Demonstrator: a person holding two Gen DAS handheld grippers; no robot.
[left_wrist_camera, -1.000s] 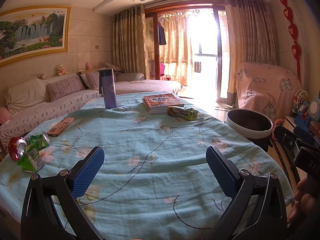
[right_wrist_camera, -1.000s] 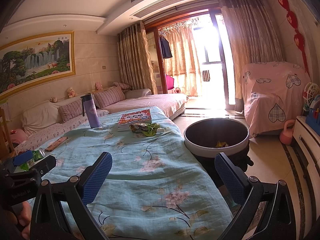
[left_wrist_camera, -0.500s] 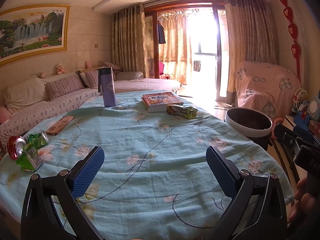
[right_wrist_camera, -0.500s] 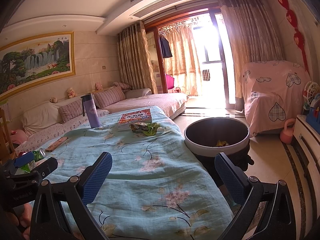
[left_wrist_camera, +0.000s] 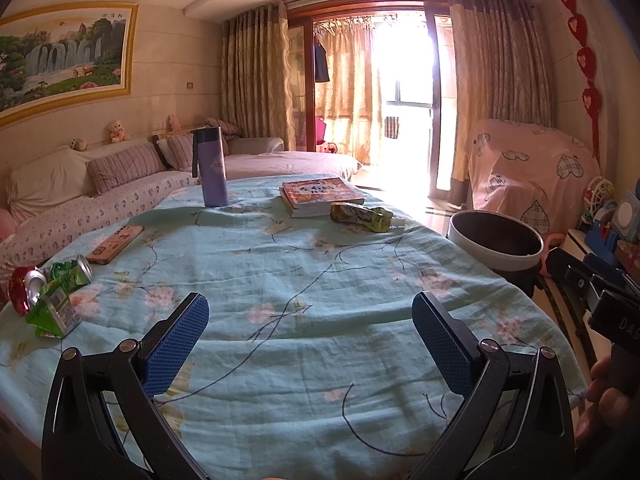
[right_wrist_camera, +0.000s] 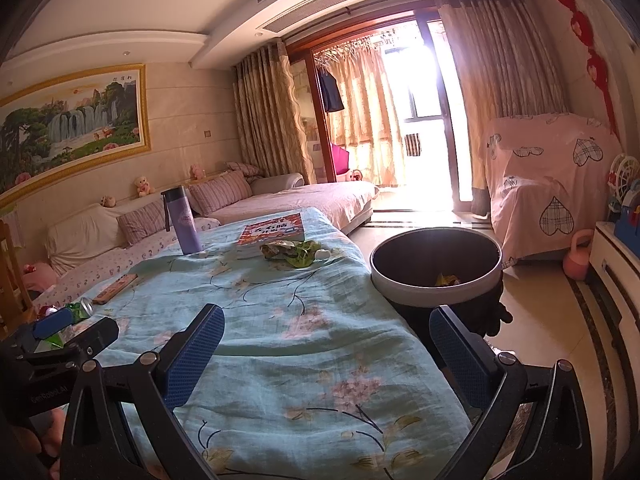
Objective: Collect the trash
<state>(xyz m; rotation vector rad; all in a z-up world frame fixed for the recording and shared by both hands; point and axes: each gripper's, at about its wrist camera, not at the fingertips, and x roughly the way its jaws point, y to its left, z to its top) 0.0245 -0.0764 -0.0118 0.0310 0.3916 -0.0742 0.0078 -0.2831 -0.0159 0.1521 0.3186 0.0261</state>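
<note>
A table under a light blue flowered cloth [left_wrist_camera: 304,280] holds trash. A crumpled green wrapper [left_wrist_camera: 360,216] lies by the books at the far side; it also shows in the right wrist view [right_wrist_camera: 296,252]. A red can [left_wrist_camera: 22,294], a crushed green can [left_wrist_camera: 72,272] and a green carton [left_wrist_camera: 52,314] lie at the left edge. A round white-rimmed bin [right_wrist_camera: 436,268] stands on the floor right of the table, with some trash inside. My left gripper [left_wrist_camera: 310,340] is open and empty above the near cloth. My right gripper [right_wrist_camera: 326,354] is open and empty near the bin.
A purple bottle [left_wrist_camera: 212,168], stacked books [left_wrist_camera: 320,196] and a flat pink remote-like thing [left_wrist_camera: 114,244] lie on the table. A sofa [left_wrist_camera: 100,204] runs along the left wall. A pink-covered chair [right_wrist_camera: 552,184] stands at the right. A low cabinet [right_wrist_camera: 616,264] is at far right.
Both views have shifted only slightly; the grippers stay open and nothing on the table has moved.
</note>
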